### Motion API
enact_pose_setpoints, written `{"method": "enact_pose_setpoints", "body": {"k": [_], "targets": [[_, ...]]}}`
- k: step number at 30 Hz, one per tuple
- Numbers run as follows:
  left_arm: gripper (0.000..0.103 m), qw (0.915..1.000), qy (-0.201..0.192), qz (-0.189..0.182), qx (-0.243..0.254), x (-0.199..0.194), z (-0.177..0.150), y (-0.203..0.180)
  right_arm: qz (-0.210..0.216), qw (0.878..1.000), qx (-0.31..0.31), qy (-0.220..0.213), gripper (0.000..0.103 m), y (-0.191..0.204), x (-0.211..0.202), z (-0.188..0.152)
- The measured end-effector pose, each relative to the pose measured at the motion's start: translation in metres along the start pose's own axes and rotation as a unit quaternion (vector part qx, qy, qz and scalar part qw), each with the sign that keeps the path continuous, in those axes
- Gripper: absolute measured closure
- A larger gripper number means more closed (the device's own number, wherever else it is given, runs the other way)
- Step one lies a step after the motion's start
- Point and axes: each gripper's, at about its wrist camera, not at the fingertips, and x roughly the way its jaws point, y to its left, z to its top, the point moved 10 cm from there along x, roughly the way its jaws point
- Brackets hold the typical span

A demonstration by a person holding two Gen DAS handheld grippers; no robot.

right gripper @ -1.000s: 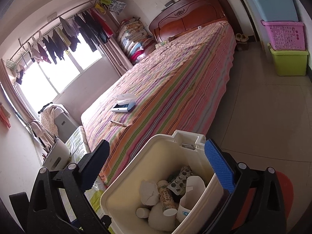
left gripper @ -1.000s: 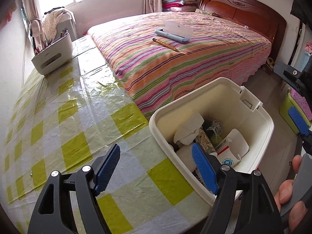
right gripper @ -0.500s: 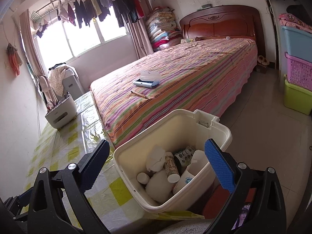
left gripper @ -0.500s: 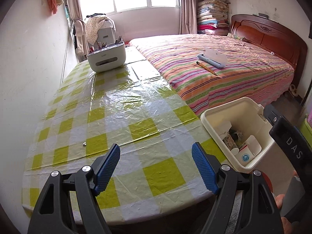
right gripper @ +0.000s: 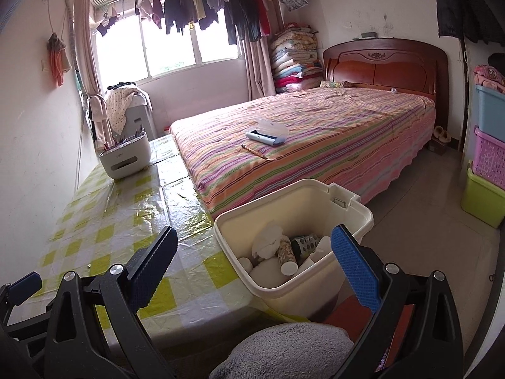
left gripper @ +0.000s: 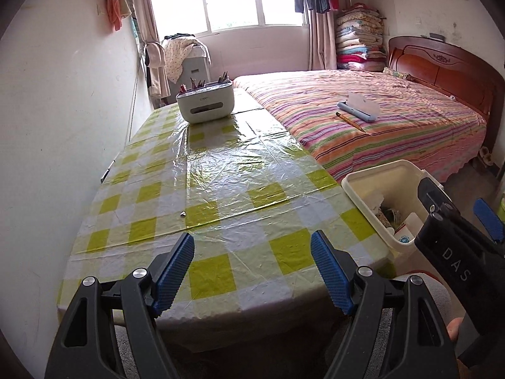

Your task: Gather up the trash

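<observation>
The cream bin (right gripper: 293,221) stands off the table's bed-side corner, its near wall just beside the table edge and its far wall just beside the striped bed (right gripper: 315,132). In the right wrist view it sits at about 6 o'clock, low and centre; in the left wrist view it is at 4 o'clock, partly hidden by the right claw's black body. It is open-topped, with a latch on its far rim, and holds crumpled white tissue (right gripper: 268,243), a small bottle (right gripper: 287,255) with a white cap, a blister pack (right gripper: 307,243) and white paper or cartons.

The table (left gripper: 221,189), under a glossy yellow-checked cloth, is mostly bare: a white organiser (left gripper: 205,104) with pens stands at its far end, at 12 o'clock, and a tiny speck (left gripper: 182,213) lies nearer. The wall runs along its 9 o'clock side, the bed along the 3 o'clock side. Open tiled floor (right gripper: 426,237) lies beyond the bin at 3 o'clock, with stacked crates (right gripper: 489,158) at the far right.

The left claw (left gripper: 252,271) gapes wide with nothing between its pads, over the table's near edge. The right claw (right gripper: 252,262) is also spread wide and empty, the bin framed between its fingers without contact.
</observation>
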Motion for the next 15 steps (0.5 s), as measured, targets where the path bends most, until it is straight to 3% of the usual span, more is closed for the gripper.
{"method": "enact_pose_setpoints", "body": {"k": [7,15], "targets": [[0.029,0.9994,-0.021,0.028,0.006,-0.0092,0.0038,0.0083,0.004,1.000,-0.003,-0.003,0.007,0.0025,-0.0029,0.0020],[0.029,0.9997,-0.007,0.021,0.006,-0.0085,-0.0028,0.0093,0.008,1.000,-0.003,-0.004,0.007,0.0028,-0.0036,0.0016]]}}
